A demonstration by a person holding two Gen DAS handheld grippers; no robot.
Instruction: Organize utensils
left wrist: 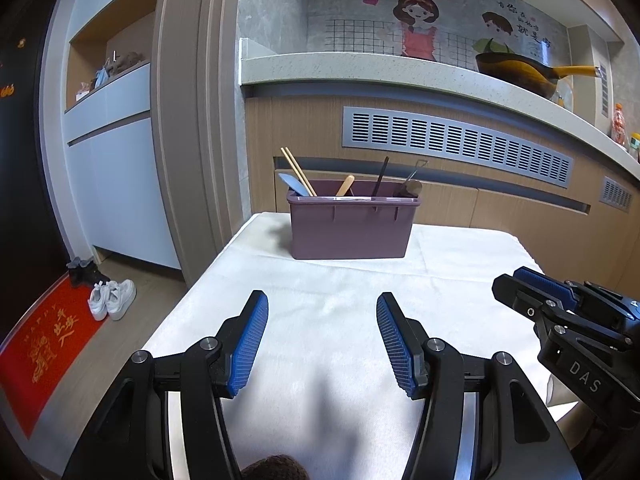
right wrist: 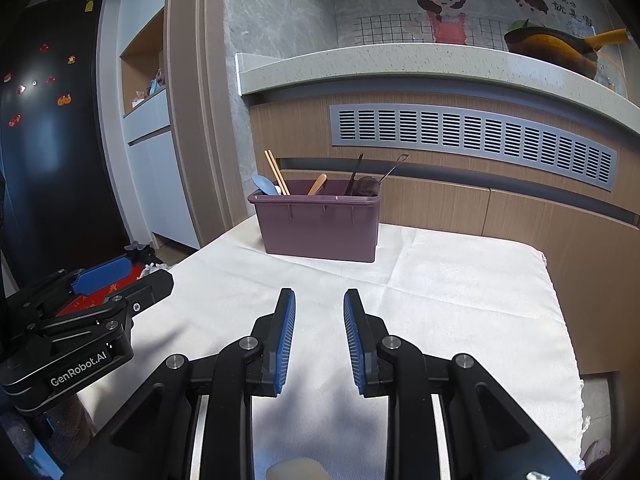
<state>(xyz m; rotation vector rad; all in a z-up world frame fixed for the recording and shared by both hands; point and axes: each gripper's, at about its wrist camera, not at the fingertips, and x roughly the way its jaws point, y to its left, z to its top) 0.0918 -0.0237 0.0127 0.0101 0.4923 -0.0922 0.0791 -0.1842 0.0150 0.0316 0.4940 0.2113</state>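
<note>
We see a white cloth spread over the table, bare across its whole near half, so both claws have free room in front of them. The cloth's left edge drops to the floor, where a red mat and white shoes lie; its far edge ends close to the wooden cabinet front with the grey vent.

The purple box stands upright at the far middle of the cloth, well apart from both claws. In it we make out chopsticks, a pale blue spoon, a wooden handle, a dark stick and a wire-handled strainer, all leaning out of the top.

Our left claw hangs low over the near cloth, tilted slightly down, its blue pads wide apart with nothing between them. Our right claw sits beside it at the same tilt, its pads closer together but still parted, also empty.

The left view alone shows the shoes; the right view alone shows the dark fridge with its magnets.
</note>
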